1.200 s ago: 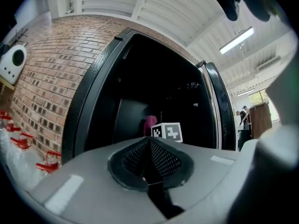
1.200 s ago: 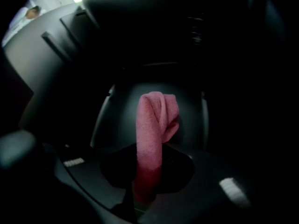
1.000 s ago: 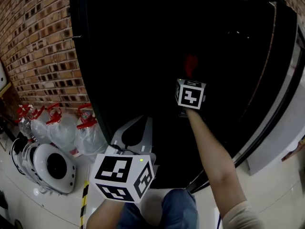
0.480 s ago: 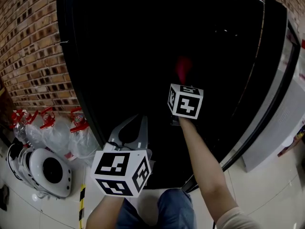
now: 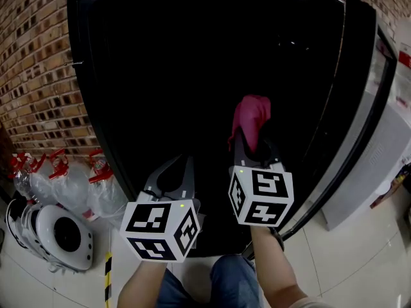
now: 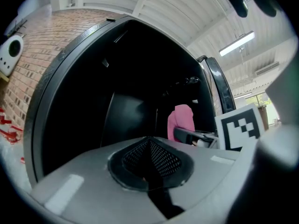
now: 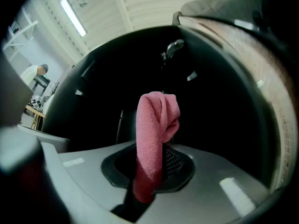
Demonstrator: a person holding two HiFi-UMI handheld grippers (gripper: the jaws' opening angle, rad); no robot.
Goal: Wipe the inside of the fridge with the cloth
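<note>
The fridge (image 5: 82, 101) stands open in front of me, its inside dark and unlit. A pink cloth (image 5: 251, 117) sticks up out of my right gripper (image 5: 252, 147), which is shut on its lower end at the fridge's mouth. In the right gripper view the cloth (image 7: 155, 125) rises from between the closed jaws of the right gripper (image 7: 149, 171) and folds over at the top. My left gripper (image 5: 188, 163) hangs lower left of it, shut and holding nothing. In the left gripper view, the left gripper (image 6: 149, 148) faces the dark interior, with the cloth (image 6: 181, 119) to the right.
The fridge door (image 5: 376, 101) swings open at the right. A brick wall (image 5: 32, 63) flanks the left side. Several clear water bottles with red caps (image 5: 61, 175) and a white round appliance (image 5: 56, 233) sit on the tiled floor at lower left, beside yellow-black tape (image 5: 107, 273).
My right gripper has drawn back out of the fridge toward me, bringing the pink cloth into the light. The left gripper has hardly moved.
</note>
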